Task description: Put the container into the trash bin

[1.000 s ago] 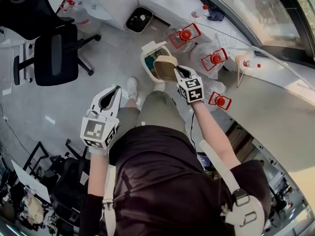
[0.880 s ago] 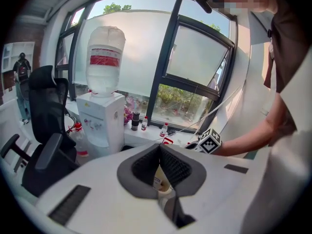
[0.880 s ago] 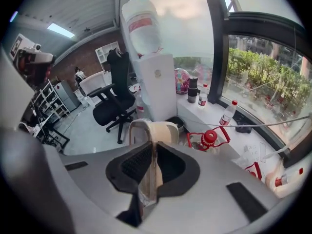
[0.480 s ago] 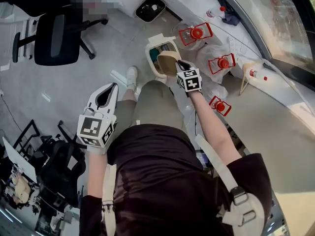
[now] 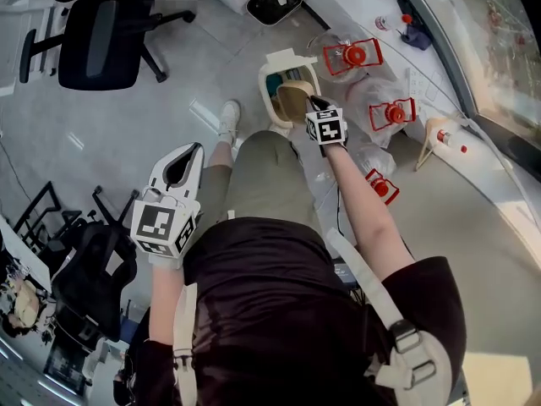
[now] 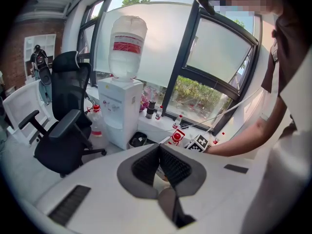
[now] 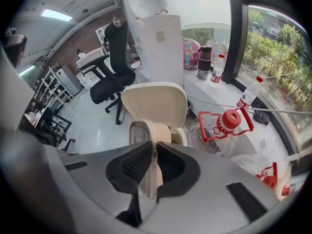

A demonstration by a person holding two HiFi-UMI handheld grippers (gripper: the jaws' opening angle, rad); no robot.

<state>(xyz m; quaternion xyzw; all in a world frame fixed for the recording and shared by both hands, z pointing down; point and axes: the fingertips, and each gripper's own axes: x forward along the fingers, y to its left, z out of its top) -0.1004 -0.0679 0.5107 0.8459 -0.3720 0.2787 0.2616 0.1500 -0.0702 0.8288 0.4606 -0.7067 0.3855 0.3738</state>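
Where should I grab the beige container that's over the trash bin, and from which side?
Grip its thin side wall at the rim, one jaw inside and one outside, coming from its open side. The container looks too wide to span, and the right gripper is shut on that wall this way above the trash bin.

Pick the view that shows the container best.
Right gripper view: the container fills the centre, clamped in the jaws of the right gripper. Head view shows it small, above the open trash bin. Left gripper view doesn't show it clearly.

The grey floor [image 5: 127,142] bears the trash bin [image 5: 265,91], an office chair [image 5: 100,36] and water jugs [image 5: 353,56].
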